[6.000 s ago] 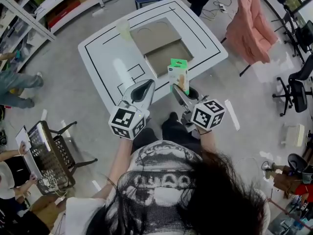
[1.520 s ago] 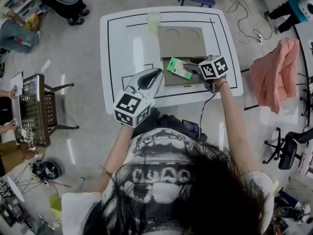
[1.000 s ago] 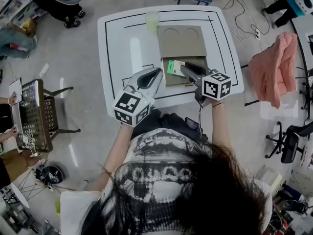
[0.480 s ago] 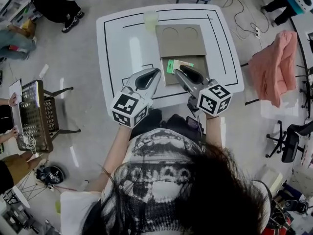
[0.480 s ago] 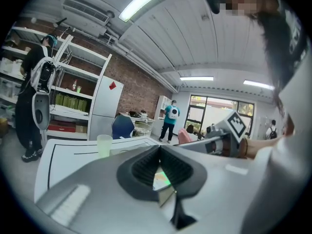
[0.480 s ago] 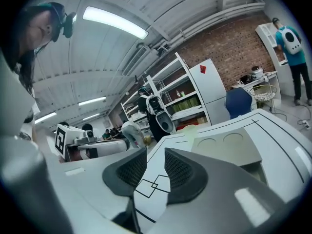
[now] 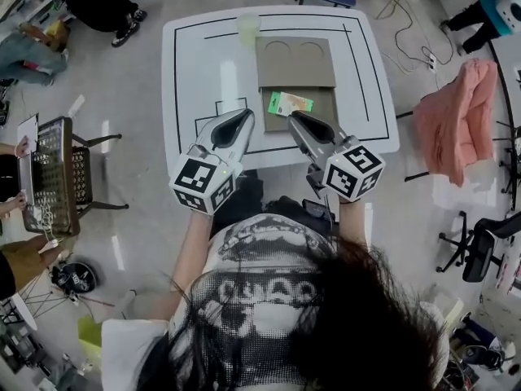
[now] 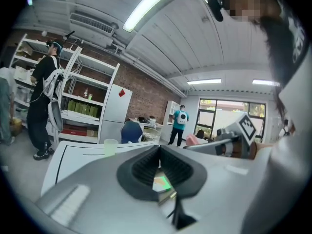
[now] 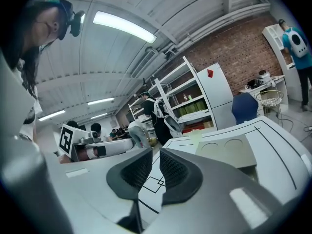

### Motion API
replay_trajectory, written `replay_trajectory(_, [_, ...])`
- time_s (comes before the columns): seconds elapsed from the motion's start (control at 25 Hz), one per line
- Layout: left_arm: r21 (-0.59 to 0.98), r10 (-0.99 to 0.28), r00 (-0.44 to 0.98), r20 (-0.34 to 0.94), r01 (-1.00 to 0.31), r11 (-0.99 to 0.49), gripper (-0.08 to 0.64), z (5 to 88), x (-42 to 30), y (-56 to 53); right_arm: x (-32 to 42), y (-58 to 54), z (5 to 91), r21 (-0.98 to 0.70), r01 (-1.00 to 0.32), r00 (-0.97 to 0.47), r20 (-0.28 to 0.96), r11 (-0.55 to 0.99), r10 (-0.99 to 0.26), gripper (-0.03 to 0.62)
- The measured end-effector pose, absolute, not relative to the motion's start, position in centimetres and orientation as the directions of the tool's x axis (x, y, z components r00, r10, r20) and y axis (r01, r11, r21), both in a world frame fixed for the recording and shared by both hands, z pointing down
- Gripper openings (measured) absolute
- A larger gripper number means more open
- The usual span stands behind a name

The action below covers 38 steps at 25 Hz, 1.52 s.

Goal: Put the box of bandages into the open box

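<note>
Head view: bandage box (image 7: 291,103) lies inside the open box (image 7: 327,101) — right gripper view misses it. Right gripper (image 9: 156,165) closing on nothing — left gripper (image 8: 159,164) clenched, empty.

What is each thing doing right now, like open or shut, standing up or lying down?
Cardboard box: open, lid folded back flat.
Box of bandages: lying flat inside the cardboard box, nothing touching it.
Cup: standing upright on the table.
Left gripper: shut, holding nothing.
Right gripper: closing, a small gap left, nothing between the jaws.
</note>
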<state>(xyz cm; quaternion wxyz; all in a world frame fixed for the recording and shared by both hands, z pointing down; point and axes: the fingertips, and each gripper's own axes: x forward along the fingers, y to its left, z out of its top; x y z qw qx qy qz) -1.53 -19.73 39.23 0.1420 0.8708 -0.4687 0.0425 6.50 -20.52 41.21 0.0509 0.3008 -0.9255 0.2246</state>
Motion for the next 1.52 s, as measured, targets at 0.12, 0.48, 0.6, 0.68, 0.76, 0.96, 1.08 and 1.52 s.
replay_trajectory(0.12, [0.206, -0.821, 0.535, 0.199, -0.842, -0.498, 0.0, 38.9, -0.3, -18.2, 7.9, -18.8, 40.5, -0.378, -0.572, -0.819, 0.217, 0.728, -0.531, 0.013])
replay_trajectory(0.48, [0.201, -0.844, 0.497, 0.202, -0.864, -0.461, 0.0, 39.1, 4.2, -11.7, 11.2, -12.5, 39.9, -0.362, -0.524, -0.851, 0.189, 0.771, -0.49, -0.006])
replay_trajectory(0.6, [0.196, -0.854, 0.478, 0.206, -0.875, -0.443, 0.0, 39.3, 4.9, -9.2, 11.7, -10.2, 40.3, -0.35, -0.516, -0.856, 0.188, 0.782, -0.481, -0.006])
replay_trajectory(0.68, [0.192, -0.861, 0.464, 0.208, -0.883, -0.429, 0.0, 39.5, 5.1, -7.7, 11.9, -8.9, 40.6, -0.346, -0.509, -0.861, 0.186, 0.788, -0.474, -0.006])
replay_trajectory(0.76, [0.187, -0.867, 0.452, 0.209, -0.889, -0.418, 0.0, 39.5, 5.3, -6.3, 12.1, -7.7, 40.7, -0.34, -0.504, -0.863, 0.18, 0.794, -0.471, -0.006])
replay_trajectory(0.96, [0.176, -0.875, 0.436, 0.212, -0.897, -0.405, 0.0, 39.6, 5.7, -3.7, 12.5, -5.6, 40.7, -0.319, -0.5, -0.866, 0.164, 0.805, -0.472, -0.006])
replay_trajectory(1.08, [0.172, -0.877, 0.432, 0.21, -0.899, -0.402, 0.0, 39.5, 5.9, -2.7, 12.7, -4.8, 40.5, -0.306, -0.501, -0.865, 0.151, 0.81, -0.478, -0.006])
replay_trajectory(1.52, [0.152, -0.867, 0.445, 0.223, -0.895, -0.42, 0.0, 39.6, 6.9, -1.9, 13.1, -3.9, 40.6, -0.24, -0.508, -0.861, 0.173, 0.828, -0.478, -0.006])
